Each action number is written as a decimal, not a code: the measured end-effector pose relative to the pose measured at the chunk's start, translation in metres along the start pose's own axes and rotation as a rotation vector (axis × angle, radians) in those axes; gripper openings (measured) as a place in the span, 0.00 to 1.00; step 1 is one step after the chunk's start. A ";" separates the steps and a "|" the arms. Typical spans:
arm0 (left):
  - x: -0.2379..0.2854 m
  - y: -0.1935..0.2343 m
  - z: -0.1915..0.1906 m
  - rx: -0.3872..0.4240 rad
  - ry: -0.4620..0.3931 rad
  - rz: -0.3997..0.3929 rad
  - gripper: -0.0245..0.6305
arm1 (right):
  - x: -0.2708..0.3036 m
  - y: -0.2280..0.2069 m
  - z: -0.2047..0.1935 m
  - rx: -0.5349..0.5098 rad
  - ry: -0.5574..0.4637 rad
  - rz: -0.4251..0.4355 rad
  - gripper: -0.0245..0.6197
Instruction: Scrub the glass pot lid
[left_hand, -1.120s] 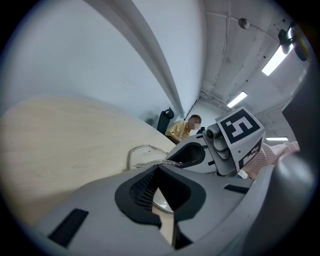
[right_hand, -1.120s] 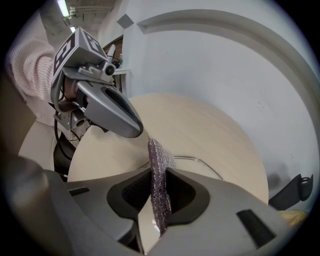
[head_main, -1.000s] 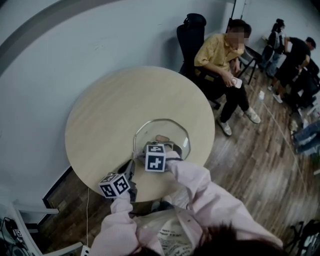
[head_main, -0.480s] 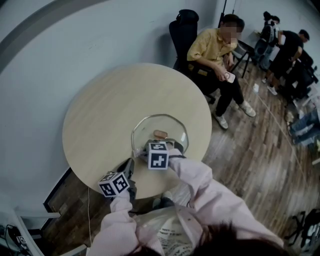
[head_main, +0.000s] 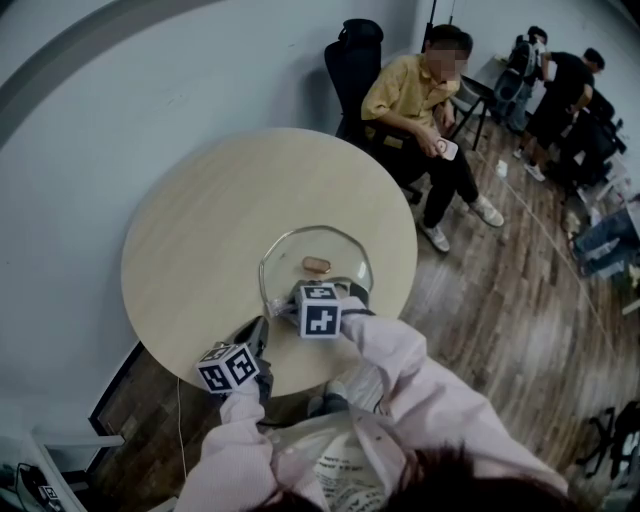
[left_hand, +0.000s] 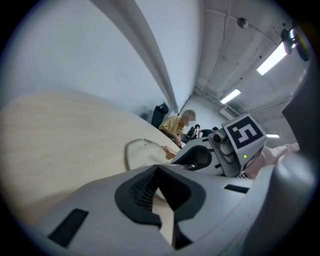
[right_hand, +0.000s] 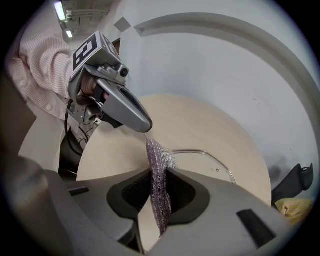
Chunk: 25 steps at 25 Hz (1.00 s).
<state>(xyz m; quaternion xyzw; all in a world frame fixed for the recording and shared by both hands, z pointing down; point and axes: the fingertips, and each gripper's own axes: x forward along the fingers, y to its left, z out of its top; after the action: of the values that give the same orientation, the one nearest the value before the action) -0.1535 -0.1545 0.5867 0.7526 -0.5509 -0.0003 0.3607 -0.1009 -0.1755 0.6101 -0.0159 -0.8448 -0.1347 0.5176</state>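
Now the right gripper (right_hand: 159, 176) squeezes a purple scrubber (right_hand: 158, 162), and the left gripper (left_hand: 158, 171) pinches the edge of the glass pot lid (head_main: 316, 264).

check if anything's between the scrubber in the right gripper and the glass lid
Nothing visible does. The scrub pad, clamped in the jaws of the right gripper, sits at the near rim of the glass pot lid. The left gripper is at the lid's edge, off to one side.

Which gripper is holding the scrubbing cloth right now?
The right gripper: its jaws are clamped on the silvery mesh cloth. The left gripper has no cloth between its jaws.
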 end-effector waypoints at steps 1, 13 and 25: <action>0.000 0.000 0.000 0.003 0.002 -0.004 0.04 | 0.000 0.001 -0.001 0.002 0.000 -0.001 0.17; 0.004 -0.006 -0.006 0.026 0.023 -0.033 0.04 | -0.007 0.016 -0.010 0.016 -0.012 -0.015 0.17; 0.003 -0.003 -0.002 0.017 0.011 0.003 0.04 | -0.012 0.033 -0.017 -0.004 -0.018 0.038 0.17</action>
<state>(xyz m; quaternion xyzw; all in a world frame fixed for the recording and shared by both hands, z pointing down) -0.1490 -0.1556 0.5882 0.7549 -0.5499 0.0091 0.3573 -0.0748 -0.1463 0.6140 -0.0340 -0.8487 -0.1263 0.5125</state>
